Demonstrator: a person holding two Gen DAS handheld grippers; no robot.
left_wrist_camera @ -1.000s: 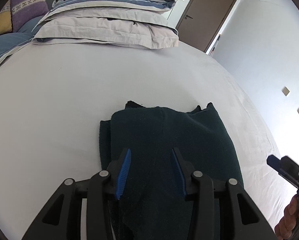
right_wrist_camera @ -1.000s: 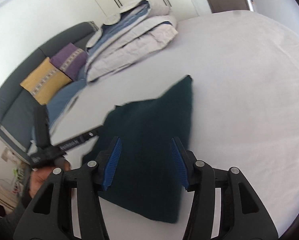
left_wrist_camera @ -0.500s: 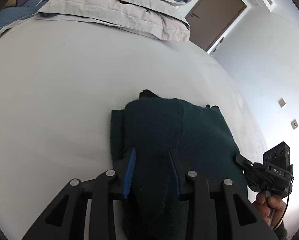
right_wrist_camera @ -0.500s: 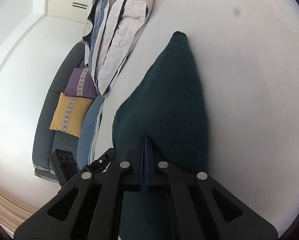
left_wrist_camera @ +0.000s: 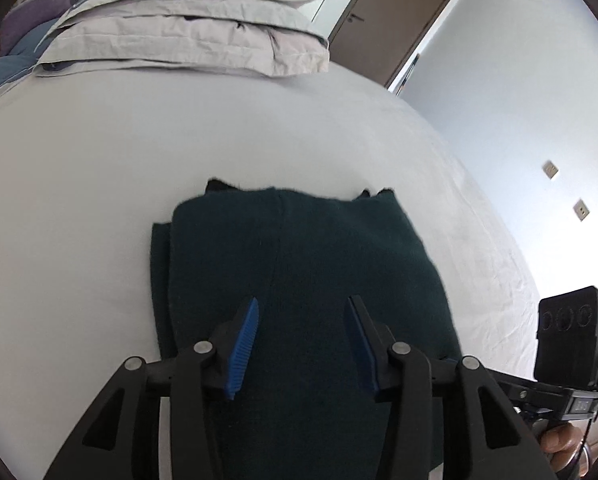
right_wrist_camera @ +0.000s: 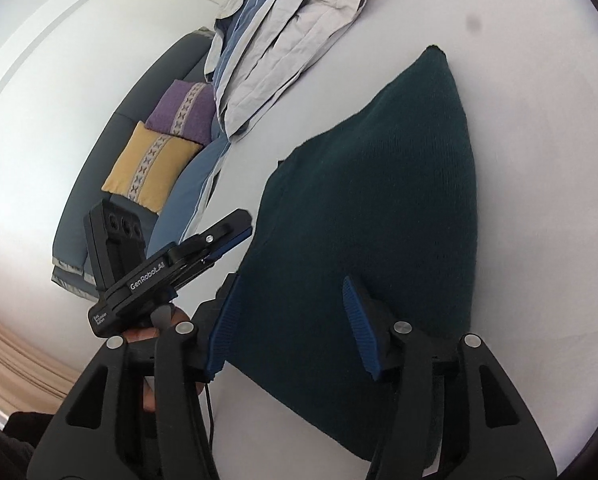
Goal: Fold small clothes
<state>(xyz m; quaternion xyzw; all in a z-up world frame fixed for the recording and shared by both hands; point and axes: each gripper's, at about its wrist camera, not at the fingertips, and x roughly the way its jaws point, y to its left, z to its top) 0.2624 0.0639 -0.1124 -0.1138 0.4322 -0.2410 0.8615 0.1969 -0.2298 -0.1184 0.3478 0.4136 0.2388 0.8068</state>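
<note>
The bed (left_wrist_camera: 99, 152) carries everything and fills both views; its pale sheet is smooth at centre and lightly creased toward 3 o'clock in the left wrist view. A stack of folded grey and blue bedding (left_wrist_camera: 187, 28) lies at 12 o'clock in that view, well apart from the garment. In the right wrist view the same stack (right_wrist_camera: 283, 40) sits at 11 o'clock, with a purple cushion (right_wrist_camera: 183, 110) and a yellow cushion (right_wrist_camera: 149, 166) against a dark sofa (right_wrist_camera: 99, 184) at 9 o'clock. A brown door (left_wrist_camera: 403, 20) stands at 1 o'clock in the left wrist view.

The dark green knitted garment (left_wrist_camera: 299, 272) lies folded flat on the sheet at centre frame. A lower layer protrudes along its 9 o'clock edge, and small dark corners show at its far edge. In the right wrist view the garment (right_wrist_camera: 379, 216) tapers to a point toward 1 o'clock.

My left hand-held gripper (left_wrist_camera: 302, 344) is released: its blue pads (left_wrist_camera: 243, 348) stand apart over the near part of the garment, with no cloth pinched between them. Whether they touch the fabric I cannot tell. In the right wrist view this unit (right_wrist_camera: 219, 246) appears at 9 o'clock, just beside the garment's edge.

My right hand-held gripper (right_wrist_camera: 287, 324) is also released, pads (right_wrist_camera: 357, 324) spread wide over the garment's near corner and grasping nothing. Its body (left_wrist_camera: 571, 340) shows at 4 o'clock in the left wrist view.
</note>
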